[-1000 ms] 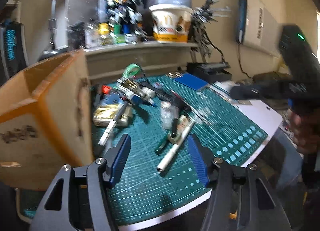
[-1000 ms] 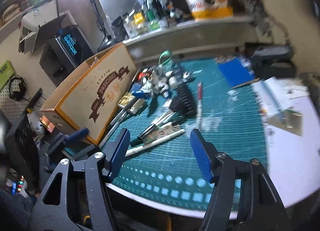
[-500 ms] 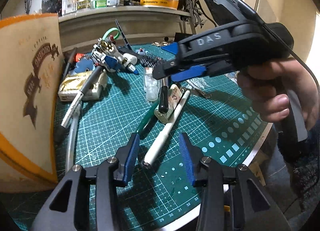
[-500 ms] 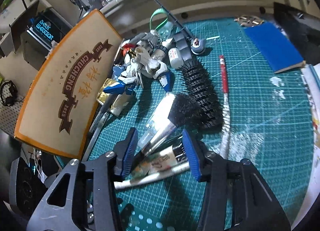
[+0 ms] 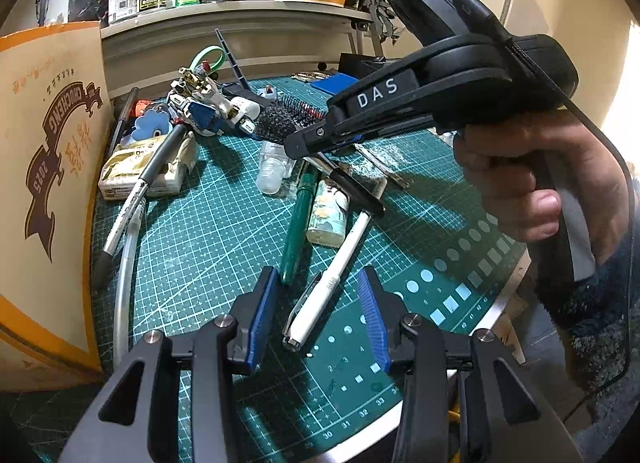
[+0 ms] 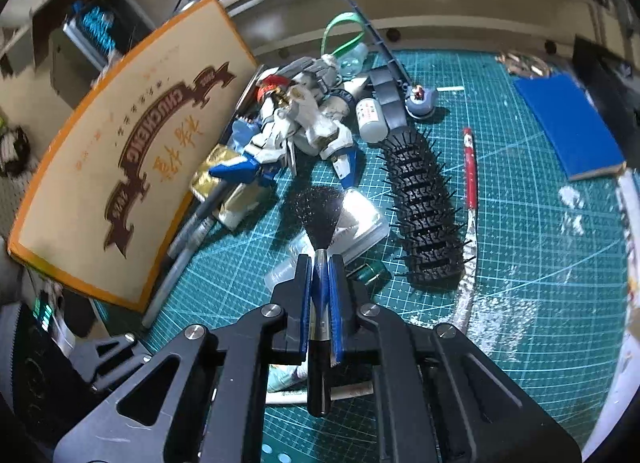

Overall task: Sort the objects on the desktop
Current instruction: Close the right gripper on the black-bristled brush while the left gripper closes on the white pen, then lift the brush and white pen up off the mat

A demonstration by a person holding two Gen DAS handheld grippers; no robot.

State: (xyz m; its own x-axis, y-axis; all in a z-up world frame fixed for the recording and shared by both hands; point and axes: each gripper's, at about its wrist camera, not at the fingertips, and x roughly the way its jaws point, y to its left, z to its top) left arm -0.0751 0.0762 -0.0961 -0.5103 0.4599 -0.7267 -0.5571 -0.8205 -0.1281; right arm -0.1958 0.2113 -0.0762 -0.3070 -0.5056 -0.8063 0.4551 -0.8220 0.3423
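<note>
My right gripper (image 6: 320, 263) is shut on the handle of a black makeup brush (image 6: 320, 211), its bristle head fanning out ahead of the fingers. In the left wrist view the right gripper (image 5: 304, 145) reaches in from the right over the clutter, with the brush's handle (image 5: 352, 187) sticking out behind it. My left gripper (image 5: 316, 303) is open and straddles the near end of a white pen (image 5: 328, 287) lying on the green cutting mat (image 5: 224, 231). A green pen (image 5: 298, 219) lies just left of it.
A tan cardboard box (image 5: 44, 167) stands at the left. On the mat lie a robot model (image 6: 304, 131), a black hairbrush (image 6: 424, 207), a red pen (image 6: 470, 167), a blue pad (image 6: 568, 127), a small clear bottle (image 5: 272, 171) and a gold packet (image 5: 136, 171). A shelf (image 5: 240, 15) is behind.
My right gripper has closed on the makeup brush handle. My left gripper has come lower and closer to the white pen, still open.
</note>
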